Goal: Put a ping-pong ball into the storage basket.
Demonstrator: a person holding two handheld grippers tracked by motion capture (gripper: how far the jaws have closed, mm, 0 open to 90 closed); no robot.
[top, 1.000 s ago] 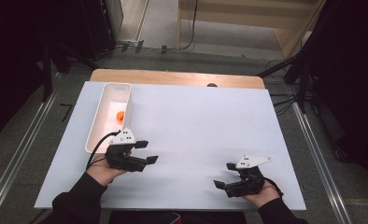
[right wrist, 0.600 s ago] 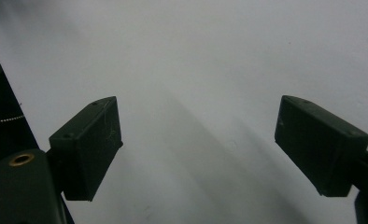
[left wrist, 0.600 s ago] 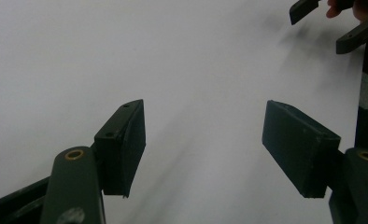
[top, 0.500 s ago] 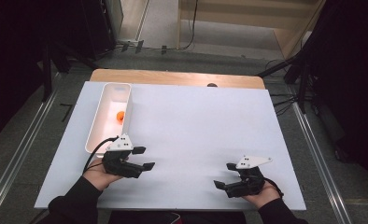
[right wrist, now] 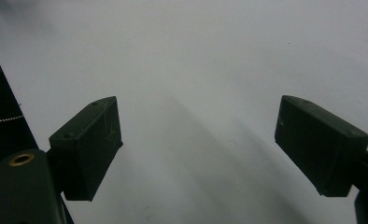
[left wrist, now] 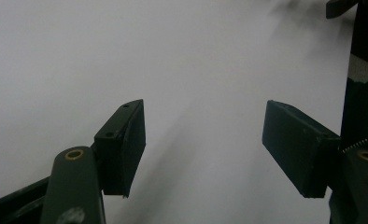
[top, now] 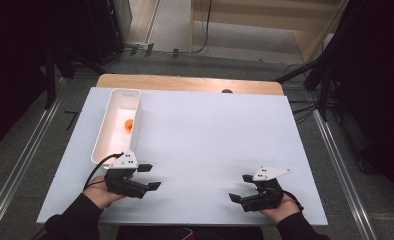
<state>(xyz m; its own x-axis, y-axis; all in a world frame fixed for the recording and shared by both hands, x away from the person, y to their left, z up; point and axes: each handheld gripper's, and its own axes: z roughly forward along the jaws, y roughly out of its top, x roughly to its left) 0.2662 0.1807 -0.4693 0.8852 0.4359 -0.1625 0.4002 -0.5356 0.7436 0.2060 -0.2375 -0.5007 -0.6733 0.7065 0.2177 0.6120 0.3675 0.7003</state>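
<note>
— White sheeting covers the tabletop (top: 210, 145), with a strip of bare wood along the far edge and dark floor and stands all around. Why is so little out on it?

— It looks like a sorting or put-away job near its end. A long white tray (top: 116, 125) lies along the left side, and a small orange ball (top: 128, 125) lies inside it, roughly at mid-length and toward the right wall. A tray keeps a round thing from rolling off.

— And the hands?

— Both sit low at the near edge, well apart from each other. The left tool (top: 147, 176) is just beside the tray's near end, jaws apart with nothing between them; in the left gripper view (left wrist: 203, 144) there is bare white sheet in the gap. The right tool (top: 240, 187) is open too, a little wider in the right gripper view (right wrist: 198, 144), and equally empty. I'd judge them parked, or waiting for the next thing.

— Anything you can't make out?

— The ball is too small to tell what it's made of. A dark round spot (top: 227, 91) on the wooden strip could be a hole or a cap. The person is cut off at the sleeves.
</note>
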